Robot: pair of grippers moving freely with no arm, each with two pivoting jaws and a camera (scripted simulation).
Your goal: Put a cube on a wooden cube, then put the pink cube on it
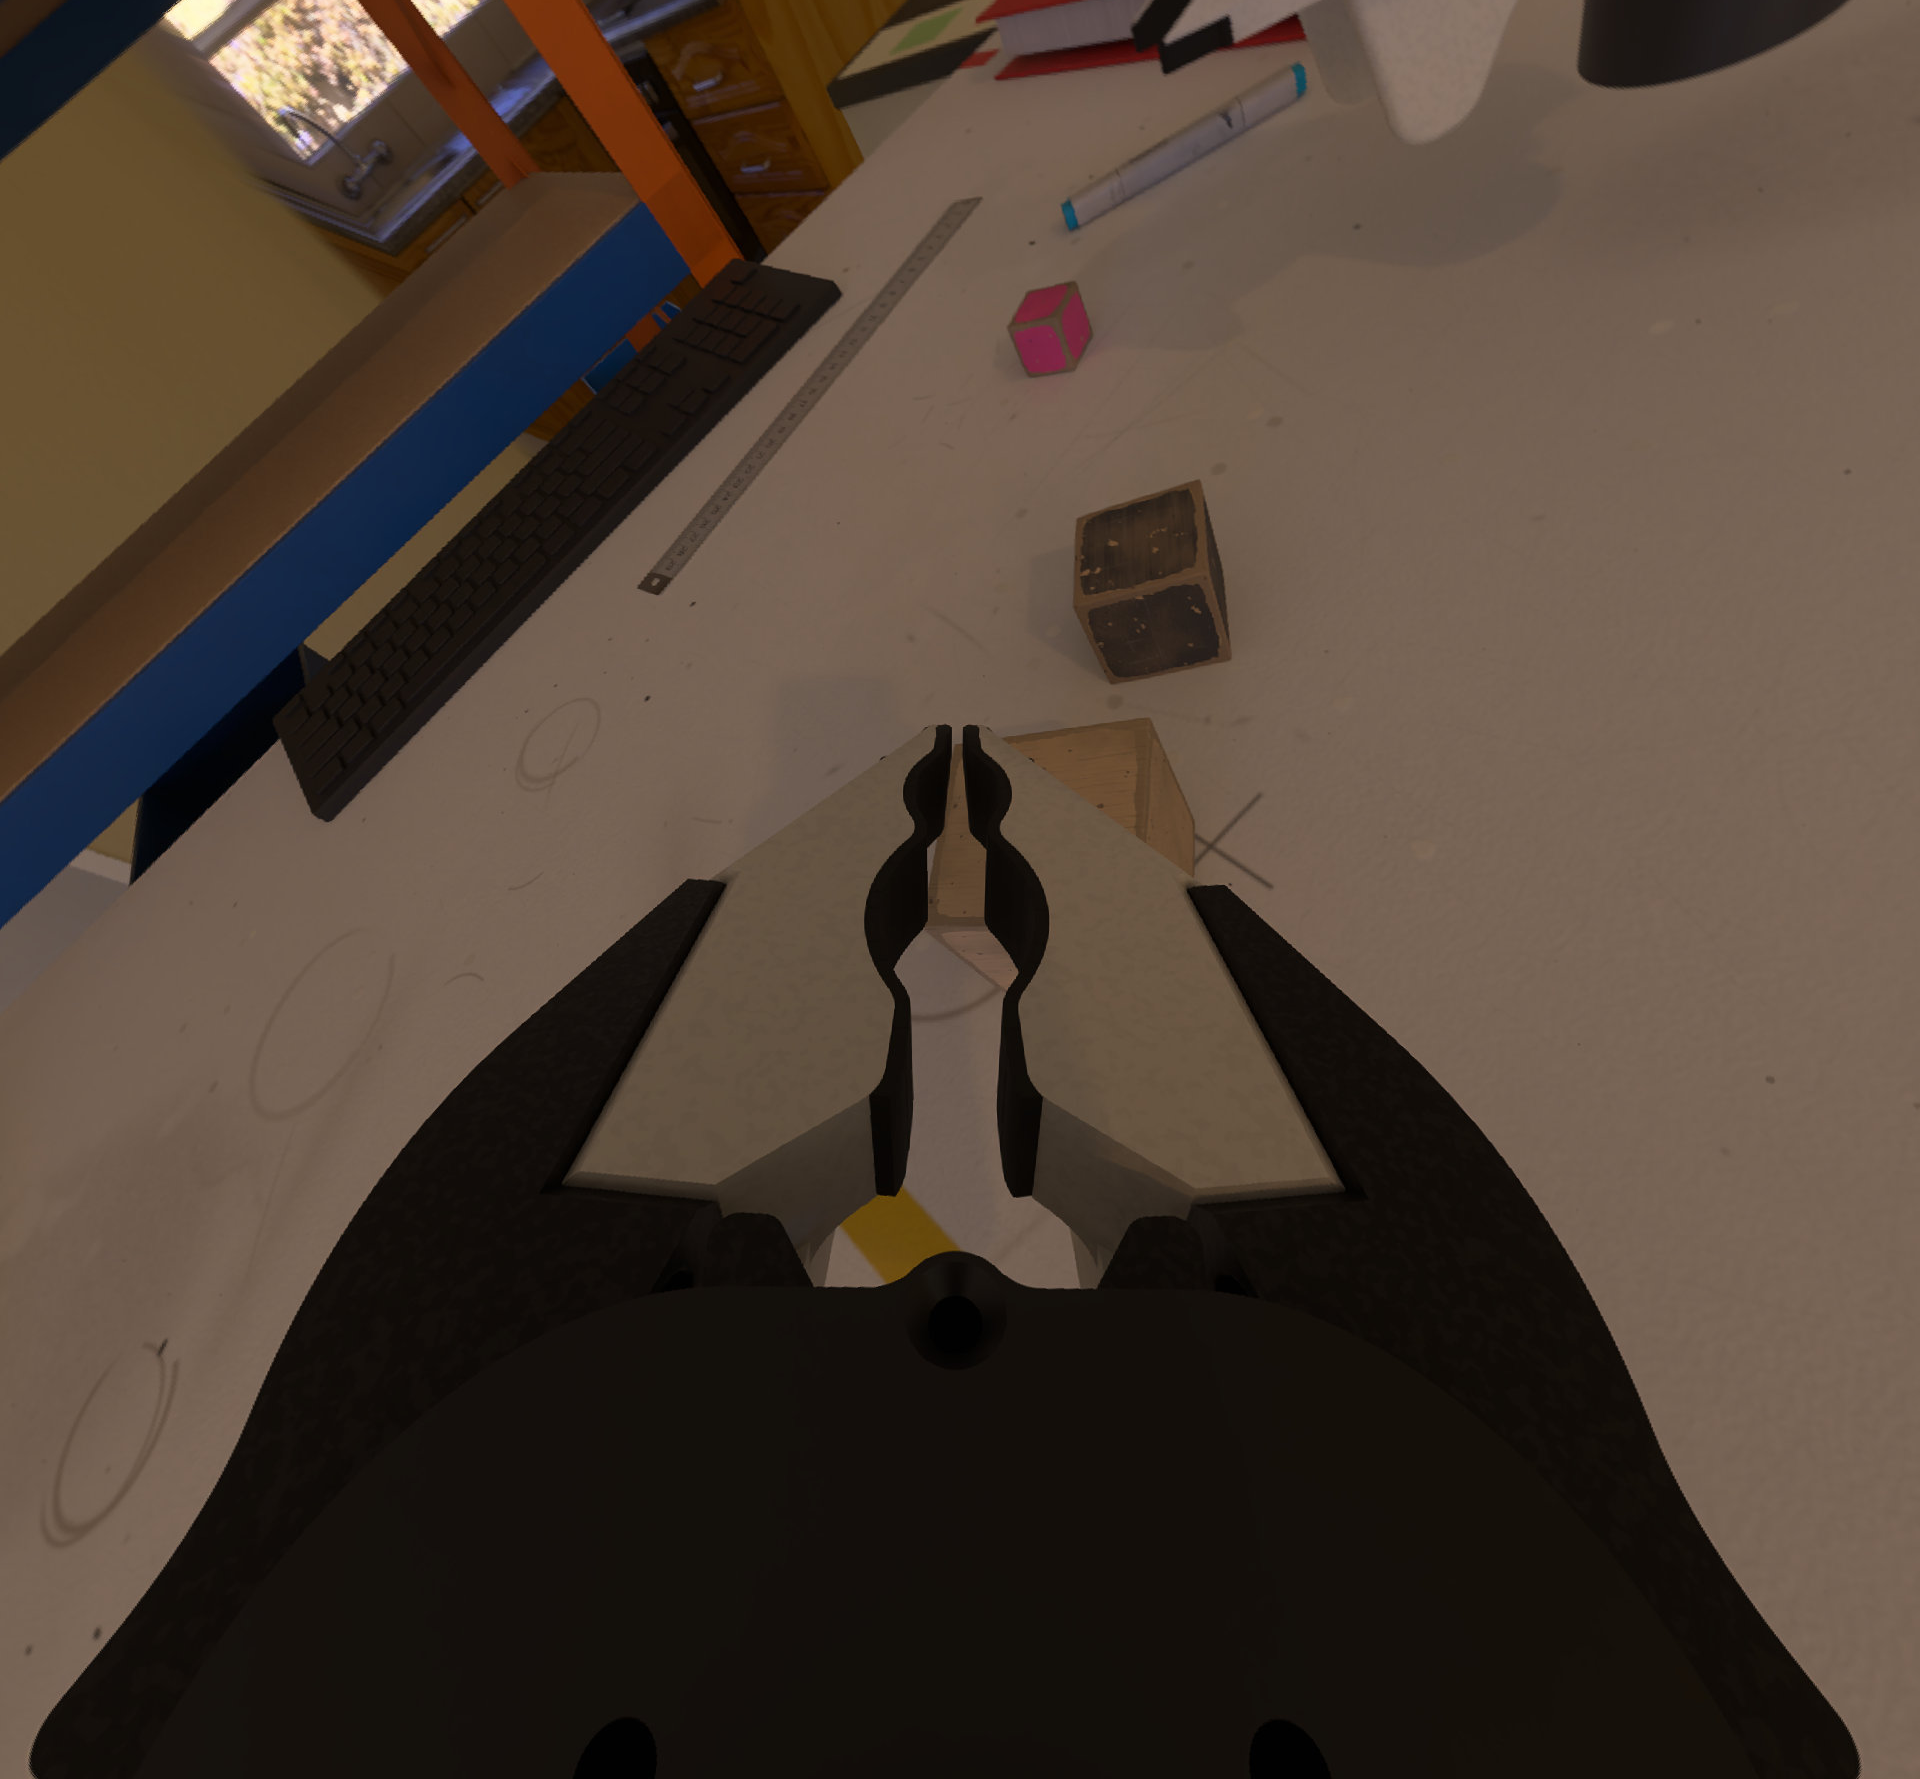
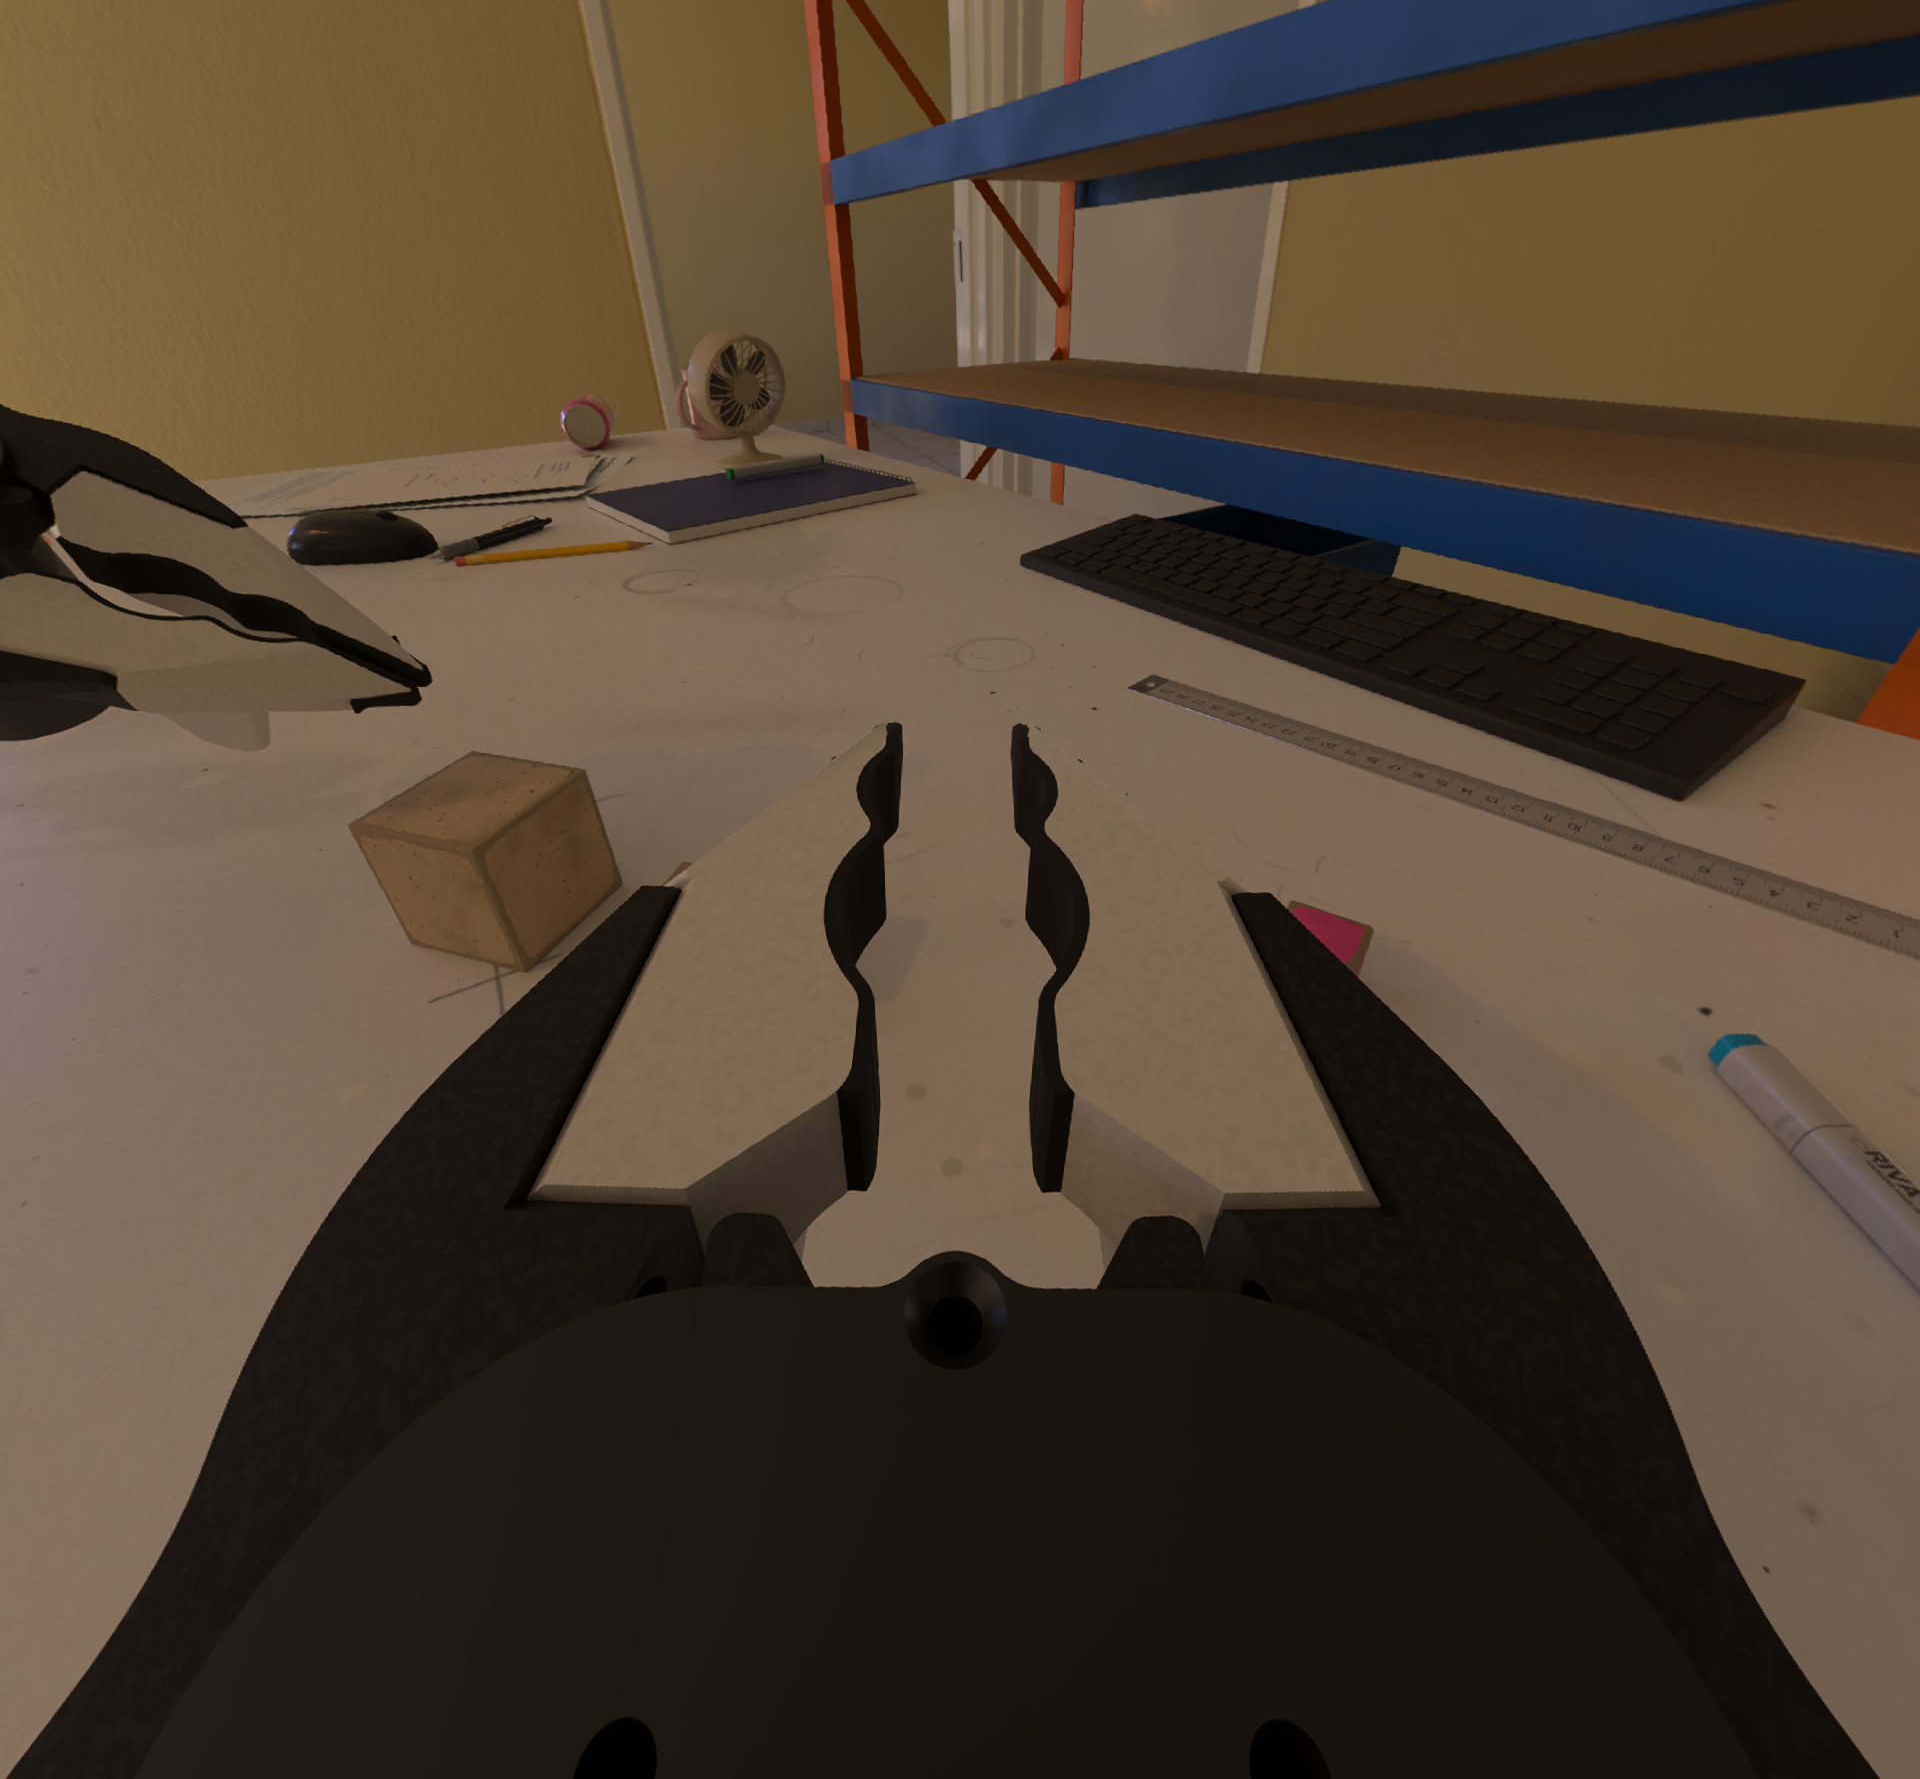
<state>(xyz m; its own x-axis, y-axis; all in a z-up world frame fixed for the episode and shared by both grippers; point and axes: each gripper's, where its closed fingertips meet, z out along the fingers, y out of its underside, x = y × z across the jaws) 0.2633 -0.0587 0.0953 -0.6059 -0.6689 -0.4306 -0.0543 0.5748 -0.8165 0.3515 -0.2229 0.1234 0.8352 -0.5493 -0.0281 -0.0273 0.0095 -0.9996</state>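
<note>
Left gripper [image 1: 957,737], jaws nearly closed and empty, hovers above the pale wooden cube [image 1: 1127,784] on the table [image 1: 1558,794]; right gripper [image 2: 957,737] part-open, empty; widen first, then descend squarely

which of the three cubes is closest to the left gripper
The pale wooden cube, right behind the tips of the left gripper. The dark worn cube sits farther off, and the pink cube farthest.
</note>
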